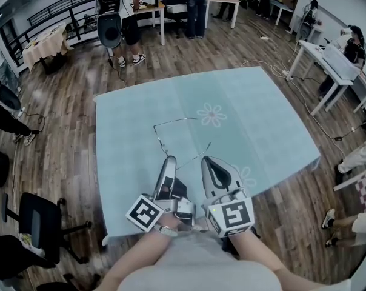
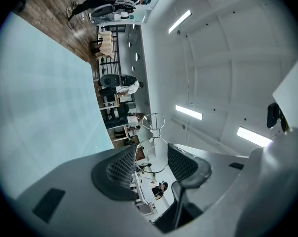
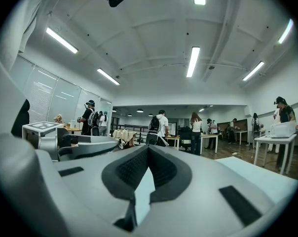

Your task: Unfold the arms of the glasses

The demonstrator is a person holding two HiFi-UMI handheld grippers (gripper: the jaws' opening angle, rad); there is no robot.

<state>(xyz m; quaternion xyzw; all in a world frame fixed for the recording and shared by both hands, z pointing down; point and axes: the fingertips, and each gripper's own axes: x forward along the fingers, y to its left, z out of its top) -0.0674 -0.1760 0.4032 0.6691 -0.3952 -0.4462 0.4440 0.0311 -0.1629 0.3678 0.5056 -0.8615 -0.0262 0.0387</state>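
Thin wire-framed glasses (image 1: 174, 122) hover just over the light blue tablecloth (image 1: 262, 120) in the head view. My left gripper (image 1: 169, 158) is rolled on its side and shut on the frame. In the left gripper view one lens rim spans the gap between the pads of that gripper (image 2: 152, 151), and the other rim of the glasses (image 2: 164, 121) sticks out beyond them. One slim arm slants out to the right, close past the tip of my right gripper (image 1: 206, 158). The right gripper (image 3: 149, 149) is shut, and its own view shows no wire between the jaws.
The table's near edge lies just under both grippers. A black office chair (image 1: 40, 220) stands at the left. White desks (image 1: 328, 56) with seated people are at the right. Several people stand at desks (image 1: 153, 8) at the far end.
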